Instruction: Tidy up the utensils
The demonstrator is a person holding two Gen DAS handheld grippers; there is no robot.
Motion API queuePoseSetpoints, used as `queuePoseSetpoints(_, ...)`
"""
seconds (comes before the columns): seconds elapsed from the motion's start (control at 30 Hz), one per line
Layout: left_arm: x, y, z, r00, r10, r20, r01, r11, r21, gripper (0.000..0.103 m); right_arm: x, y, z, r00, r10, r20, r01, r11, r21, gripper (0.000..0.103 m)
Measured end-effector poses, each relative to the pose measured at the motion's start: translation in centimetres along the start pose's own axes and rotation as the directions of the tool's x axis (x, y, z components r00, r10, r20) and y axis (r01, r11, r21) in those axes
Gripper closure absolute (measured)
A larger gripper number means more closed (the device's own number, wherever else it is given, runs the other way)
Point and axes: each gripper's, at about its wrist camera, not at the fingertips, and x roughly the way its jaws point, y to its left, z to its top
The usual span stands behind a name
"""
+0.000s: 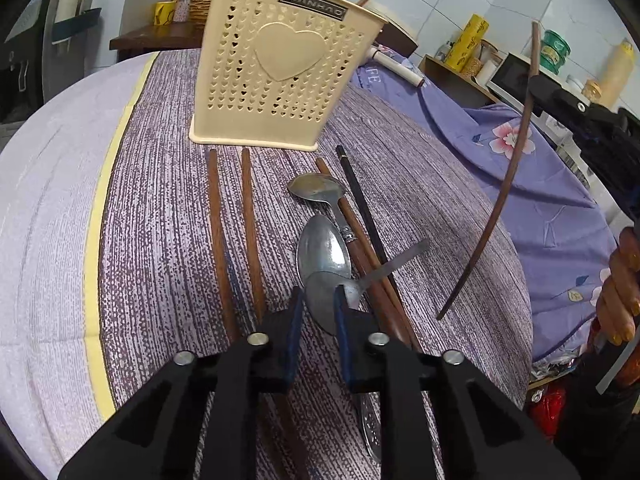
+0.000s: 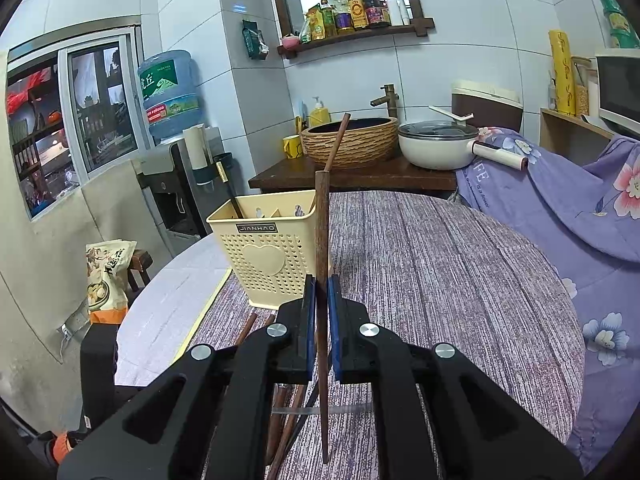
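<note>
Midway, your right gripper [image 2: 321, 280] pinched a wooden chopstick [image 2: 321, 240] upright near the cream holder [image 2: 256, 248], awaiting insertion; your left gripper [image 1: 316, 300] hovered narrowly parted, empty, over spoons [image 1: 324, 252].

The cream perforated plastic utensil holder [image 1: 276, 76] stands at the far side of the round table with the purple-grey striped cloth [image 1: 168, 240]. Near of it lie two brown wooden chopsticks [image 1: 216, 232], side by side, to the left. Right of them lie two metal spoons [image 1: 324, 252], overlapping, beside further brown chopsticks [image 1: 360, 248] and a black chopstick [image 1: 360, 204]. Inside the holder stand a black chopstick at left and a brown one at right. Farther right, a lilac floral cloth [image 1: 532, 184] covers another surface.
</note>
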Motion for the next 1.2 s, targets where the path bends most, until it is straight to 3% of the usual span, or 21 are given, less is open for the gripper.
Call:
queuePoseSetpoints(0.23,-1.3,-0.4,1.0,0.999,0.012,0.051,-0.013,1.000,0.024,0.100,0.0,0.2,0.0,1.000,0.003,0.005,-0.003,1.000,-0.006,0.096)
queuePoseSetpoints(0.57,-1.7,-0.7,0.4,0.998,0.029,0.061,-0.031,0.999,0.031,0.101,0.0,0.3,0.0,1.000,-0.004,0.008,0.004,1.000,-0.013,0.096)
queuePoseSetpoints(0.77,-3.8,-1.7,1.5,0.991,0.050,0.121,-0.060,0.995,0.082,0.100,0.0,0.3,-0.1,1.000,-0.002,0.011,0.002,1.000,-0.012,0.096)
queuePoseSetpoints(1.03,-8.2,-4.0,4.2,0.966,0.100,0.239,-0.156,0.961,0.228,0.100,-0.7,0.8,-0.1,0.999,0.019,0.033,-0.018,1.000,-0.021,0.096)
queuePoseSetpoints(1.2,-9.2,-4.3,5.1,0.961,0.116,0.252,-0.185,0.944,0.273,0.100,-0.9,1.4,0.1,0.999,0.029,0.039,-0.027,0.999,-0.044,0.096)
